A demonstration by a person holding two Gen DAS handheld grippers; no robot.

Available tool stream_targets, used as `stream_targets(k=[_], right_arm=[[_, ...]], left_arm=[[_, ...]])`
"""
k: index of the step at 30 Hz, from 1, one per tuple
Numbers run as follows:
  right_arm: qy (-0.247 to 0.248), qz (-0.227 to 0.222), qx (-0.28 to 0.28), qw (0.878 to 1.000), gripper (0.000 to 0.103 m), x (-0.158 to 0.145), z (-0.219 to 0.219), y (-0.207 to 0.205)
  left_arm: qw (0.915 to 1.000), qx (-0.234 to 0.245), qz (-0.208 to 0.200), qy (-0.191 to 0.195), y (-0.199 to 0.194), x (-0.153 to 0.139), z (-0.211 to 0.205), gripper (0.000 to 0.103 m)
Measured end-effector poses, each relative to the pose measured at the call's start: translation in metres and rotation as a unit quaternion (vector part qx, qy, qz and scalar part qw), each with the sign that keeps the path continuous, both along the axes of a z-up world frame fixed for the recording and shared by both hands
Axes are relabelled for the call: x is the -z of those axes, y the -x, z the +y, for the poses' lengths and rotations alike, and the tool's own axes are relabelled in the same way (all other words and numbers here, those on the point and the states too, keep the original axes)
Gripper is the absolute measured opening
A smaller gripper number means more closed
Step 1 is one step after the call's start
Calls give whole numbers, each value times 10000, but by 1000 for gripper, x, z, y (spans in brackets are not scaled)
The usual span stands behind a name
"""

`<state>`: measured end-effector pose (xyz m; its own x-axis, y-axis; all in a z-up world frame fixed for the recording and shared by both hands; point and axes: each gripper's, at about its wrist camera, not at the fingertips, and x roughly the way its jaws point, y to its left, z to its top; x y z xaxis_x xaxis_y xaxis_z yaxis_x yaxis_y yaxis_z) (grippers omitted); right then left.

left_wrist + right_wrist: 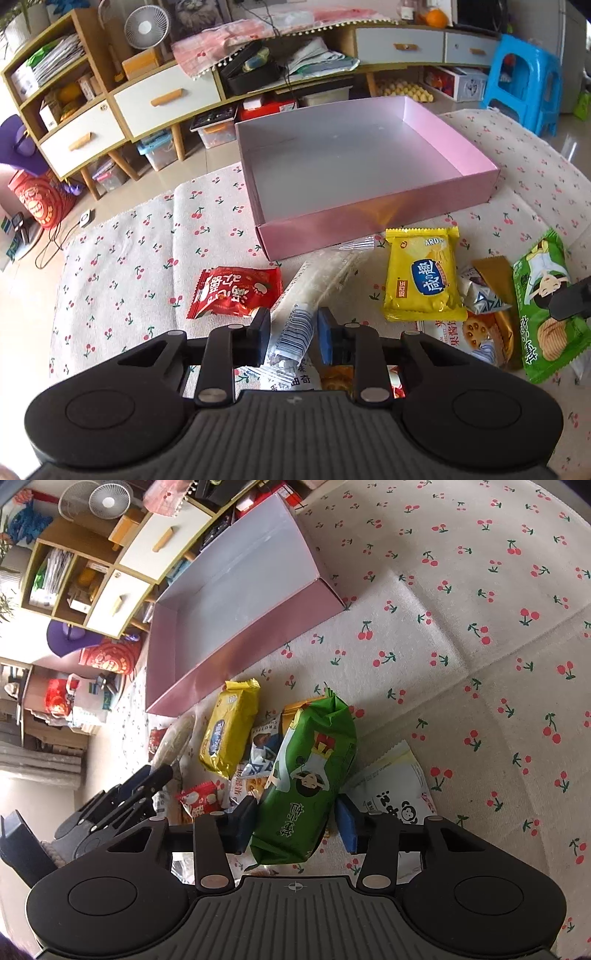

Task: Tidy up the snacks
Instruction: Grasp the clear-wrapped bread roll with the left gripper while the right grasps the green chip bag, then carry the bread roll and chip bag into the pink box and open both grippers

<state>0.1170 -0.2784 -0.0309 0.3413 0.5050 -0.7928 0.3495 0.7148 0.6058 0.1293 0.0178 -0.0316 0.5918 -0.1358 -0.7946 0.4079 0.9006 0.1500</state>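
A long clear-wrapped white snack with a barcode lies on the cherry-print cloth. My left gripper is shut on its near end, a pad against each side. A green chip bag runs lengthwise between the fingers of my right gripper, which is shut on it. One right fingertip shows over the green bag in the left wrist view. The pink box stands empty behind the snacks. A yellow cracker pack and a red pack lie in front of it.
A blue-and-white triangle-print packet and a biscuit pack lie between the yellow and green packs. A white packet with a monkey print lies right of the green bag. A wooden cabinet and a blue stool stand beyond the table.
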Motion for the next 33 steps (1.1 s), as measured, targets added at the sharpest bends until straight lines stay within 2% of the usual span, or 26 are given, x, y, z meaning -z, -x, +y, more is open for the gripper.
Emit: stream_targets(k=[8, 13, 21, 28, 33], right_arm=[[-246, -121, 345, 9990, 43, -8, -16, -1], [-411, -240, 634, 9969, 42, -16, -27, -5], [-728, -430, 964, 9917, 40, -23, -31, -16], [-1060, -650, 1240, 9845, 37, -21, -38, -24], [-797, -490, 959, 9910, 40, -13, -30, -28]], left_arm=[[9953, -587, 239, 738, -3, -10, 16, 20], [9912, -732, 266, 1067, -4, -18, 19, 15], [9839, -881, 142, 1548, -7, -32, 17, 14], [9840, -906, -236, 1516, -9, -39, 8, 14], [9838, -926, -186, 1521, -10, -36, 6, 13]])
